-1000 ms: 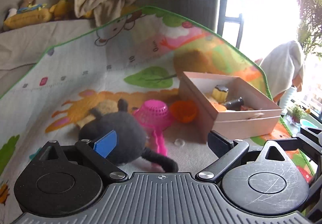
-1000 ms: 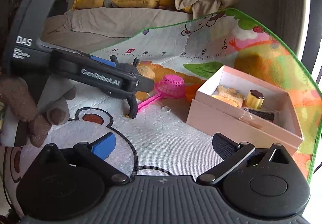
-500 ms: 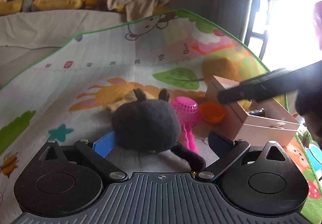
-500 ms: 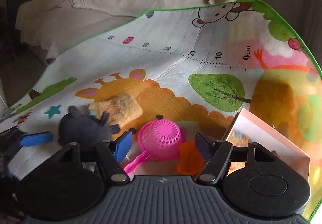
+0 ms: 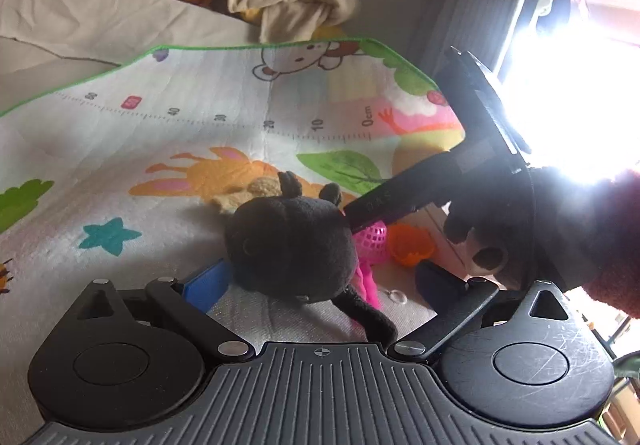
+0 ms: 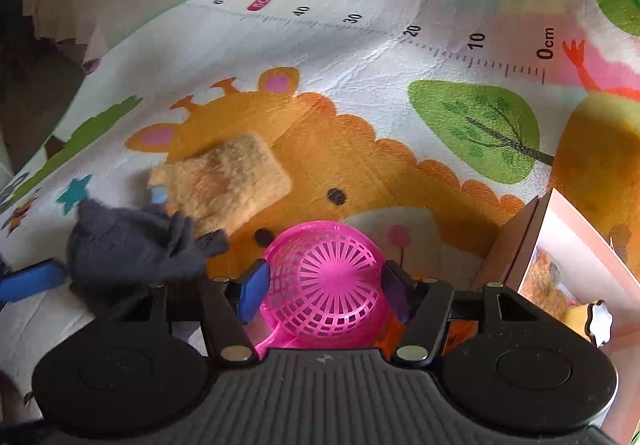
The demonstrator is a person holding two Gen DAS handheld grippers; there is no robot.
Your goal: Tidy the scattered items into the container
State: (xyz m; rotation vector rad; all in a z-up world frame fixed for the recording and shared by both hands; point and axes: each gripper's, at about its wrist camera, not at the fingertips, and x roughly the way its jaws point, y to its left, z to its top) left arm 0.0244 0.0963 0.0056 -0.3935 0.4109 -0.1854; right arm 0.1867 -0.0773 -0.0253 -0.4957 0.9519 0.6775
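I have two pickups going at once. My right claw (image 6: pixel 324 287) has just been closing around the upturned pink strainer basket (image 6: pixel 326 277), which sits between its pads; the pads are at the basket's sides, but I can't tell whether they are pressing it yet. My left claw (image 5: pixel 320 285) stands open with the dark plush toy (image 5: pixel 290 245) between its fingers, not yet squeezed.

Taking the pink strainer basket as my landmark: the dark plush toy lies just to its left, the tan plush piece (image 6: pixel 224 177) behind and to the left, the orange cup (image 5: pixel 410 245) right beside it on the right, and the pink box (image 6: pixel 560 257) further right, all on the play mat (image 6: pixel 360 25).

Next I judge I must finish the right claw's squeeze, lift clear of the box wall and carry the strainer over the opening. Its mesh may flex, so a gentle grip suits.

In the box I can see a fuzzy tan item and a yellow piece with a white scalloped edge (image 6: pixel 596 319); the rest is out of view
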